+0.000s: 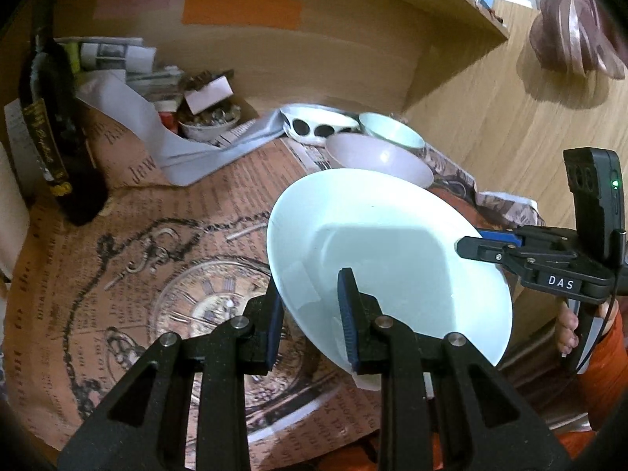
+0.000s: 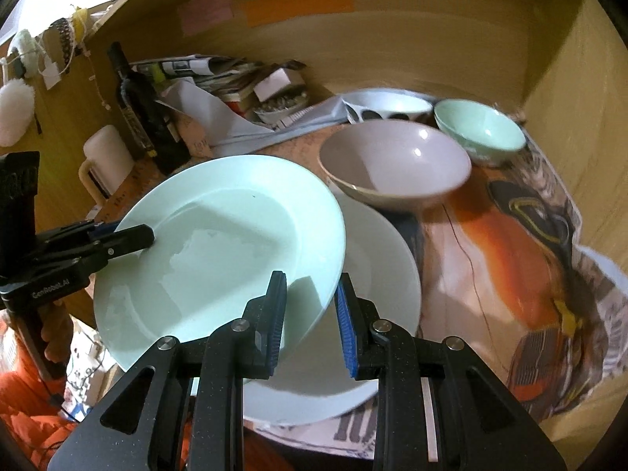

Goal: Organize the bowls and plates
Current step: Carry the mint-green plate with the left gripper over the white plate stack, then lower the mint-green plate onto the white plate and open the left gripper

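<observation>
A pale green plate is held tilted above the table; it also shows in the right wrist view. My left gripper is shut on its near-left rim, one finger over and one under. My right gripper grips the opposite rim, and it shows at the right of the left wrist view. Beneath lies a white plate. Behind stand a mauve bowl, a green bowl and a white bowl with black dots.
A dark bottle stands at the left. Papers and a small dish of clutter lie at the back. A white mug stands by the bottle. Wooden walls close in the back and right. Printed paper covers the table.
</observation>
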Tool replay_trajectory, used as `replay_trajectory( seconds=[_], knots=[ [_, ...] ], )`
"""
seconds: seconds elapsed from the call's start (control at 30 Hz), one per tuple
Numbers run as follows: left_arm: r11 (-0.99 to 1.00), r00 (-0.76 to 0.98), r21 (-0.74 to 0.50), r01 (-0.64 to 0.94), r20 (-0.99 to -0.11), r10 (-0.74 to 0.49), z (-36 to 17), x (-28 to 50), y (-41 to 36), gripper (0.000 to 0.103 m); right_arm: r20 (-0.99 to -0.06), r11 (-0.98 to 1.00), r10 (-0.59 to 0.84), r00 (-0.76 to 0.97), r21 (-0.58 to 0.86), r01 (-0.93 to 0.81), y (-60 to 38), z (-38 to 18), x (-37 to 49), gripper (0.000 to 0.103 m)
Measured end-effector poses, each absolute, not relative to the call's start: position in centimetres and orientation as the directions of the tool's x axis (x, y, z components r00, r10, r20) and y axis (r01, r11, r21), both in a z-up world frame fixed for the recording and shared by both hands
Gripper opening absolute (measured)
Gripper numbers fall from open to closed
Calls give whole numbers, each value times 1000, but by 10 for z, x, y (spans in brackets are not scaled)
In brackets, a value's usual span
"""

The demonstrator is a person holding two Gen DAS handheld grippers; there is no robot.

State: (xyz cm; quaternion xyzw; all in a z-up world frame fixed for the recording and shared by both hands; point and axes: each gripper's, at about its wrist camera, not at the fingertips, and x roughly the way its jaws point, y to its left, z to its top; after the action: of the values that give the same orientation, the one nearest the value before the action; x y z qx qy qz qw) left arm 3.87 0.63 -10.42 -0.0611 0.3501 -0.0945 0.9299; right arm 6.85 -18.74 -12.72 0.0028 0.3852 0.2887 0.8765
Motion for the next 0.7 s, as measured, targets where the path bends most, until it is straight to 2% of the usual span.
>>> replay_trajectory(
  seconds=[0.4,0.7],
  knots=[
    [971,678,-171,166,-696,-238,-128,60,-12,26,-698,854,491,522,265,-448,-206,-151,70,23],
    [974,680,-134,184,-698,-225,-126,69,-18,26,-697,852,500,514,289,-437,-211,-153,70,23]
  ],
)
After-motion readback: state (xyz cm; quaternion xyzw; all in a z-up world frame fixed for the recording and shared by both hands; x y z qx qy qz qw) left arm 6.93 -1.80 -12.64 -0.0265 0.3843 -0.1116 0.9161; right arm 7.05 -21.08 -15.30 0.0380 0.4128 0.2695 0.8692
